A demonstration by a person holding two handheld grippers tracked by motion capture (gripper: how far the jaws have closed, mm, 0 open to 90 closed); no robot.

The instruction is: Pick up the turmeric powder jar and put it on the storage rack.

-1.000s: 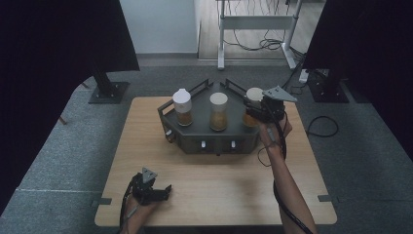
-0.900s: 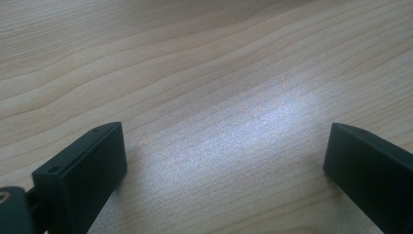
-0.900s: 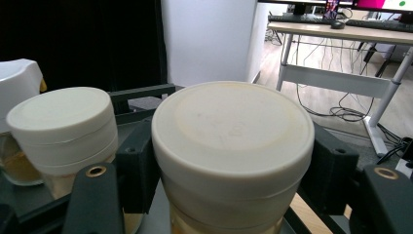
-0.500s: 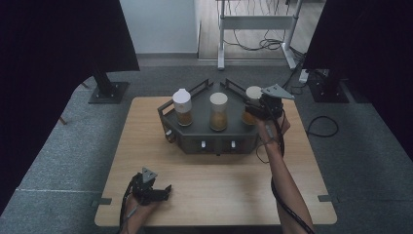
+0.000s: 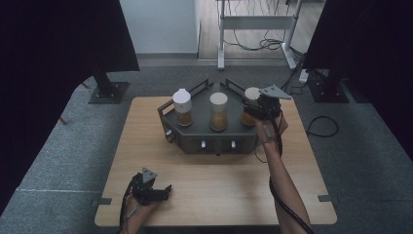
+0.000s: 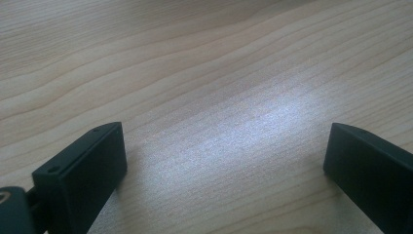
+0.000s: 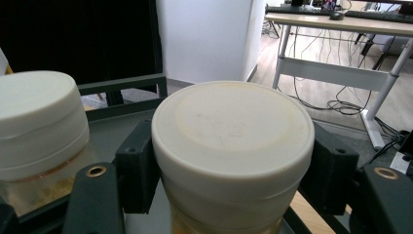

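The left hand-held gripper (image 5: 163, 191) rests low on the wooden surface (image 5: 234, 180), jaws spread, nothing between them. On the dark tray (image 5: 209, 139), the right hand-held gripper (image 7: 233, 170) pinches the rightmost jar (image 7: 233, 146), upright, white lid up, long axis vertical.

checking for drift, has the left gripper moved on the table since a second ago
No. The left gripper sits at the same spot near the table's front edge, equally far from the dark tray.

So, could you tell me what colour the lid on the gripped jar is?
Cream-white lid, best seen in the right gripper view.
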